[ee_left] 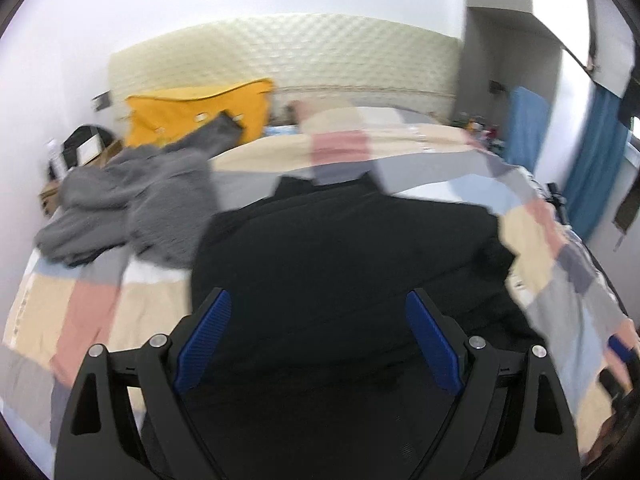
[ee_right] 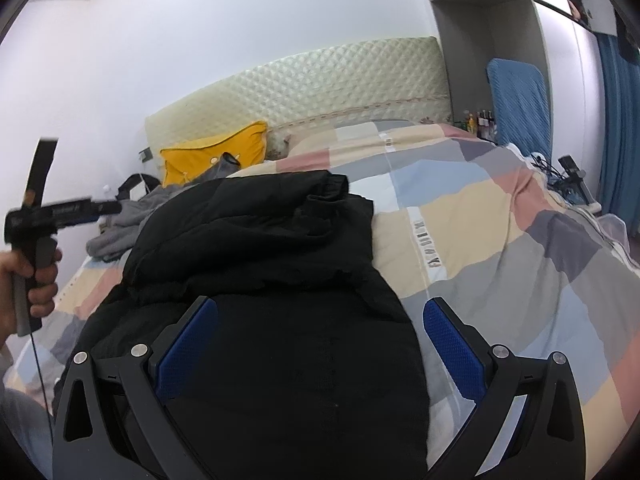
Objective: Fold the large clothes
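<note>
Left wrist view: the left gripper hangs over the black jacket, jaws spread wide, nothing between the pads and no sign of contact. The jacket lies bunched on the patchwork quilt, a grey sweater just beside it; a careless grab could catch both.

Right wrist view: the right gripper is also spread wide and empty above the jacket, whose sleeve lies folded across the top. That puffy fold may spring open, or slide if only one layer is pinched.
</note>
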`<state>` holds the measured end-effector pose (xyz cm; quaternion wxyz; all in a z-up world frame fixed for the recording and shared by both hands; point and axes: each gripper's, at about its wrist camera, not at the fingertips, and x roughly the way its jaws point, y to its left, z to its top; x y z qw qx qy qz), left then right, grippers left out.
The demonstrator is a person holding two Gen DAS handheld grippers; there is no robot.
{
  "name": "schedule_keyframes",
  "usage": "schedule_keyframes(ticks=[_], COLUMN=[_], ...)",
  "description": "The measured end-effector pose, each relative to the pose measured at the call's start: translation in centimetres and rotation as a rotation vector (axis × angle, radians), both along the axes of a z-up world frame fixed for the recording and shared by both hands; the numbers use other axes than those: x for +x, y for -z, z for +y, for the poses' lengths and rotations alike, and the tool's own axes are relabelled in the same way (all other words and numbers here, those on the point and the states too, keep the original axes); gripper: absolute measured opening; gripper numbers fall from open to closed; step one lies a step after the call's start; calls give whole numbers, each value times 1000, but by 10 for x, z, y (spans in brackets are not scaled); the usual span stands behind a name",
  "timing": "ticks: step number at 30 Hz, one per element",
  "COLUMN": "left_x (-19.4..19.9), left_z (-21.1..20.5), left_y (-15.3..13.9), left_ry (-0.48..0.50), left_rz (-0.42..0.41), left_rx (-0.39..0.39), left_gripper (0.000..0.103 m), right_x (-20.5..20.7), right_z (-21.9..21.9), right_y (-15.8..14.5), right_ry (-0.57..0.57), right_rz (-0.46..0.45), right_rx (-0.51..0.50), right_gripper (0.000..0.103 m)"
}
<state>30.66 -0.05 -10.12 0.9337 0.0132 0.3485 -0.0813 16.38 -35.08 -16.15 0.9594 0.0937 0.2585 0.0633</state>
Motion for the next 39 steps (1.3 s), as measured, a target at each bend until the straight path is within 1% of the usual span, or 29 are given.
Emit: schedule_keyframes(ticks=[1,3,5,6,7,10,14,17,18,20,24,27,29,30,31,32,34,36,38,39], left_x=[-2,-6,-9,-10,-7,-1,4,8,10,17,28,42,50,54,57,59,61,61,59,58], left_z=[8,28,43,51,58,66,80,84,85,84,83,88,93,94,96,95,92,89,87,88], left_y=[5,23,39,47,58,73,88,103,109,122,140,150,154,155,156,156,155,150,145,142], left_ry=[-8,-31,-37,-42,-56,-59,-88,-105,-105,-96,-120,-178,-204,-215,-230,-237,-252,-263,-274,-283], left_rz=[4,16,17,22,41,69,97,130,147,187,225,248,251,250,241,232,201,164,120,98], left_rx=[1,12,-17,-32,-32,2,37,78,89,114,152,142,110,92,72,67,76,94,115,125], left_gripper=[90,92,95,99,101,102,102,102,103,103,103,103,103,103,103,103,103,103,103,103], right_x=[2,7,11,14,17,30,63,102,114,139,178,198,206,209,210,212,213,215,216,217], right_z=[2,6,10,11,13,15,13,3,0,-1,-1,-1,-4,-6,-9,-13,-21,-22,-16,-13], right_y=[0,0,-1,-3,-4,-10,-16,-9,-5,5,23,31,37,40,41,43,47,48,46,45], right_ry=[-7,-23,-27,-28,-32,-51,-71,-72,-68,-79,-94,-100,-100,-95,-89,-76,-54,-59,-81,-88], right_rz=[2,6,5,5,4,4,-3,33,51,89,124,132,131,131,129,127,127,124,128,128], right_rx=[4,24,44,53,63,81,54,107,126,143,182,196,195,194,199,209,239,252,233,223], right_gripper=[103,103,103,103,103,103,103,102,101,90,85,78,67,64,58,47,36,32,24,22])
